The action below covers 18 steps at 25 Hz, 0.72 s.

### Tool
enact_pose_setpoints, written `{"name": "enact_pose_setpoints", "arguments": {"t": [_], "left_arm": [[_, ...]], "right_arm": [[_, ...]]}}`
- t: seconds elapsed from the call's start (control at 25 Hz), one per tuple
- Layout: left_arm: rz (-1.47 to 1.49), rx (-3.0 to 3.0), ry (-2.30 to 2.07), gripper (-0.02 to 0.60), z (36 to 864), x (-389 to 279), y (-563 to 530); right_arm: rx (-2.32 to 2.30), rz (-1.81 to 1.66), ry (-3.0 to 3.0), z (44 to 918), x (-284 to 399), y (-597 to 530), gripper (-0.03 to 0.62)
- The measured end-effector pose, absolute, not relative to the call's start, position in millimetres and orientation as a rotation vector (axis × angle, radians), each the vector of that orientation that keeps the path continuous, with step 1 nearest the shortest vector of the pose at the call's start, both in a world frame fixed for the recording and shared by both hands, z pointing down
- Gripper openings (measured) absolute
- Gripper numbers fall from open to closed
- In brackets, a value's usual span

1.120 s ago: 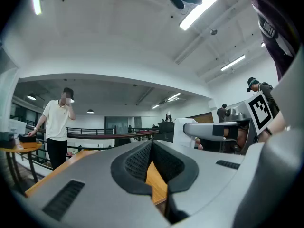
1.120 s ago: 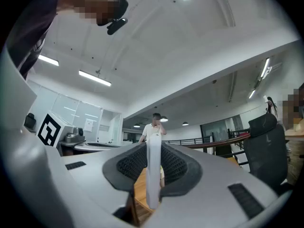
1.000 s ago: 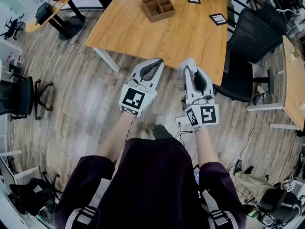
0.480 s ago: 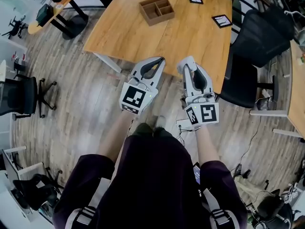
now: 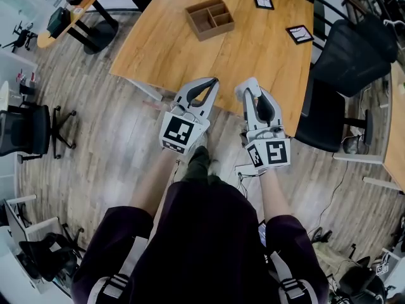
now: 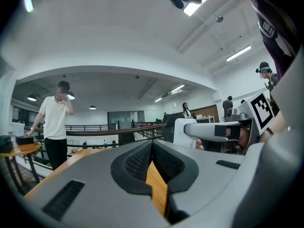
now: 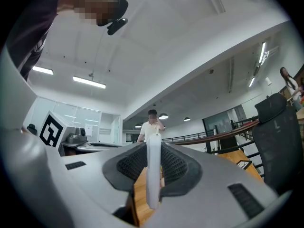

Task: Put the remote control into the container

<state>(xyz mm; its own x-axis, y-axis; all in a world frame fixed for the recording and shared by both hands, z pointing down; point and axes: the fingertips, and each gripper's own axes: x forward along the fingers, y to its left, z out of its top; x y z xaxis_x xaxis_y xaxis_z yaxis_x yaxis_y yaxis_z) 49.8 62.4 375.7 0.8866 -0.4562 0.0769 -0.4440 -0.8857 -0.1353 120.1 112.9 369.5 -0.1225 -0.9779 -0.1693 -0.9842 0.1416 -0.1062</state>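
Pinched between the pads of the right hand-held gripper (image 7: 153, 152): the remote (image 7: 153, 184), a slim white bar set edge-on and running along the jaws. Gripped that way, most likely, to hold it steady in carrying and to let it go down endwise into a compartment.

Left hand-held gripper (image 5: 212, 81) clenched on nothing, tips together, only table wood visible through the gap behind them. Held alongside, apparently idle, perhaps in reserve for steadying.

Both poised about the near edge of the table (image 5: 259, 56), side by side, close but not touching.

Container (image 5: 209, 18), a wooden tray of several compartments, well in from that edge toward the far side. Empty as far as can be seen, well apart from the remote, ahead and a little to the left of it.

Not yet done, by the look of it: reaching forward over the table, lining the remote up above a compartment, releasing.
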Motion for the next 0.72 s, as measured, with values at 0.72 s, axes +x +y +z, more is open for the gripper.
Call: {"name": "enact_pose_setpoints", "arguments": {"t": [0.72], "left_arm": [[-0.142, -2.992, 0.638, 0.013, 383, 69, -98]], "right_arm": [[-2.047, -0.003, 2.166, 377, 136, -42, 0.101]]}}
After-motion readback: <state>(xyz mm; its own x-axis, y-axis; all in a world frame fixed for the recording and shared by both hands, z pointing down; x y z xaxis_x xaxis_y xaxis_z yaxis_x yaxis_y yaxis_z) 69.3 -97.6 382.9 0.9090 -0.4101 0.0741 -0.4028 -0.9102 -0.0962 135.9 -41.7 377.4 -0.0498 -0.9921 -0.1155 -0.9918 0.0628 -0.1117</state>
